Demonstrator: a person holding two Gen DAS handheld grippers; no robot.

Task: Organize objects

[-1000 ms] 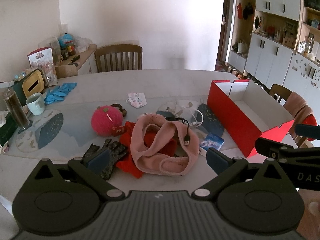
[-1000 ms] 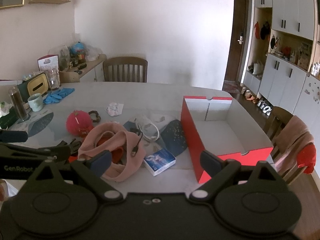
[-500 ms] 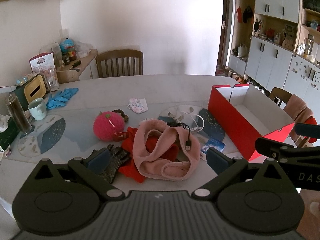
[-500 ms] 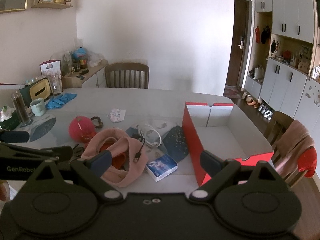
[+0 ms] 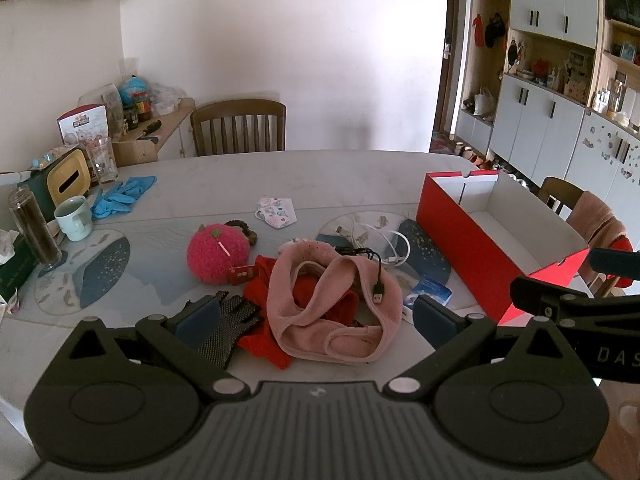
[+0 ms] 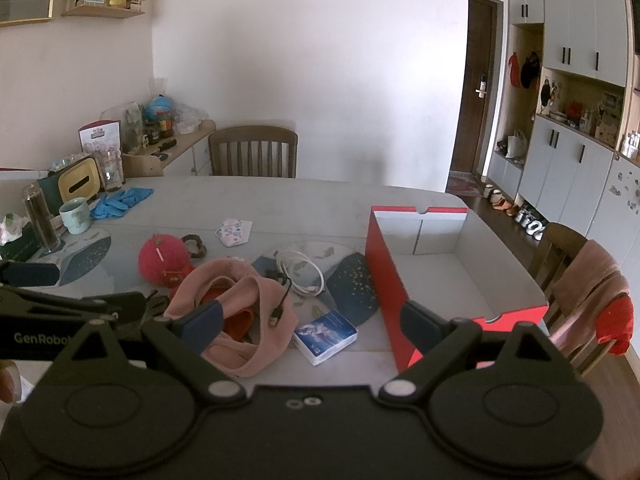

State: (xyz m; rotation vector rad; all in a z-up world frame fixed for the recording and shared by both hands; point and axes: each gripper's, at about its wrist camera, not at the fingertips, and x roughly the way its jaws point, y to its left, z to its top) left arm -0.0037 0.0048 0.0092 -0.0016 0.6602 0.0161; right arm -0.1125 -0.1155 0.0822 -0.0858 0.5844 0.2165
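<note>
Left wrist view: left gripper (image 5: 316, 320) spread wide, empty, above the pink headband (image 5: 334, 304); right gripper (image 6: 312, 322) likewise, over the cluttered desk (image 5: 320, 176).

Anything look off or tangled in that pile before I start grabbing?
Yes: a black USB cable is draped across the pink band, its plug lying on the fabric, so lifting the band may drag the cable. The band also sits on a red cloth. The red box is empty. Both grippers are open, holding nothing.
</note>
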